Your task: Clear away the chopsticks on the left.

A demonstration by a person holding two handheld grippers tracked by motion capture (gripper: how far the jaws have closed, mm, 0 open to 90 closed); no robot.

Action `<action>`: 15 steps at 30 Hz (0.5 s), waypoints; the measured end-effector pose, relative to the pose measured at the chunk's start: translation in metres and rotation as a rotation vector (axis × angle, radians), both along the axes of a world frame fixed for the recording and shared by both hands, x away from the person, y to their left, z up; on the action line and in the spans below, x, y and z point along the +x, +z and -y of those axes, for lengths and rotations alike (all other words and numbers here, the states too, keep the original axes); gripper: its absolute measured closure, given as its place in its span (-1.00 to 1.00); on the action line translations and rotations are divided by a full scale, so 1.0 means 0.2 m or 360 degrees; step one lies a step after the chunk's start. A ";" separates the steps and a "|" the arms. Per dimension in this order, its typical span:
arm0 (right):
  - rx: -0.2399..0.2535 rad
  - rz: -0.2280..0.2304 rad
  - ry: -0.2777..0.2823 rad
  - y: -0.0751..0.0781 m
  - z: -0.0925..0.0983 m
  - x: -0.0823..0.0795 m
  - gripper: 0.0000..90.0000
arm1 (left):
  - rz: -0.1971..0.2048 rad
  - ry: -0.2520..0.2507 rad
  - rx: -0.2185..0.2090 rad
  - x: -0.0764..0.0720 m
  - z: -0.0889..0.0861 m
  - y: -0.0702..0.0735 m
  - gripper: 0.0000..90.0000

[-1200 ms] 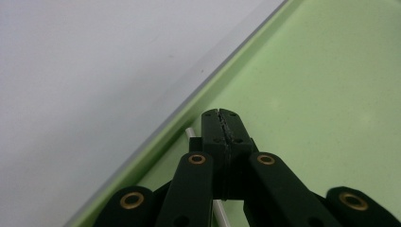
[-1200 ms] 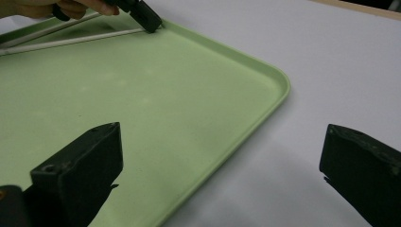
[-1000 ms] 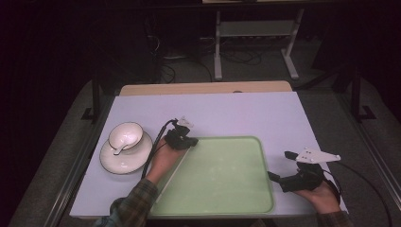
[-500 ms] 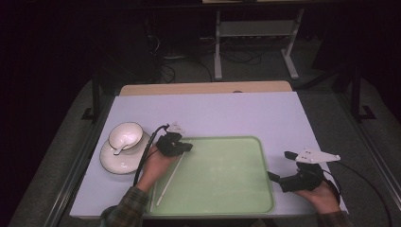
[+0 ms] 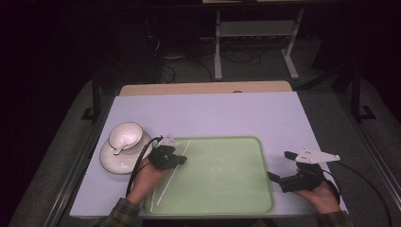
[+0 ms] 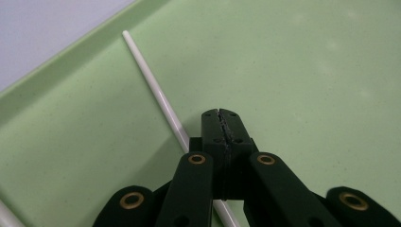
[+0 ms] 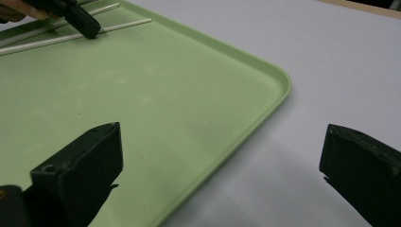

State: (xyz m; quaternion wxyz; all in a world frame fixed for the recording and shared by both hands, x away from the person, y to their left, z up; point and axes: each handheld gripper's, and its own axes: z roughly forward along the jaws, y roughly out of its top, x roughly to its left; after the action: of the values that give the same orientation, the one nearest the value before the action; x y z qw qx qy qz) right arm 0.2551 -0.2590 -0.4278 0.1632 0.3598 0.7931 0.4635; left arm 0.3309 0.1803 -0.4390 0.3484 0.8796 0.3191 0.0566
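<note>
- We have our left gripper (image 5: 176, 159) over the near-left part of the green tray (image 5: 265, 189), its jaws pressed fully together with nothing between the pads, as the left gripper view shows.
- One white chopstick (image 6: 156, 90) lies flat on the tray floor just beside those closed jaws, running under their left side and on ahead of the tips; we cannot tell whether the jaws touch it.
- A second chopstick (image 5: 152, 201) lies alongside the first, nearer the tray's left rim.
- Our right gripper (image 5: 278, 180) rests at the tray's right edge, well apart from the chopsticks, jaws wide apart and empty.
- We judge the step in hand to be arranging or picking up the chopsticks on the tray, not yet a grasp.
- The next move calls for opening the left jaws, setting them astride the nearer stick and closing low, since the stick is thin, smooth and likely to roll.
- The bowl with spoon (image 5: 125, 136) on its saucer (image 5: 111, 161) sits on the worktop (image 5: 213, 113) beyond the left jaws, untouched.
</note>
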 end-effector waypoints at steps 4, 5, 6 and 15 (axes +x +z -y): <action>0.0002 0.0000 0.0000 0.00 0.00 0.00 -1.00 | -0.0004 0.0017 -0.0002 0.00 -0.01 0.00 1.00; 0.0002 0.0000 -0.0001 0.00 0.00 0.00 -1.00 | -0.0007 0.0019 -0.0001 0.00 -0.02 0.00 0.99; 0.0002 0.0001 -0.0003 0.00 0.00 0.00 -1.00 | -0.0007 0.0023 -0.0003 0.00 -0.02 0.00 1.00; -0.0001 -0.0001 0.0000 0.00 0.00 0.00 -1.00 | -0.0026 0.0047 -0.0014 -0.06 -0.09 0.00 1.00</action>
State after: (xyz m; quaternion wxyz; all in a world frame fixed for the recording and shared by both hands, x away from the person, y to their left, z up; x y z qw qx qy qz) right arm 0.2554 -0.2596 -0.4281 0.1631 0.3599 0.7933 0.4632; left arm 0.3182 0.1979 -0.4386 0.3488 0.8736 0.3352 0.0532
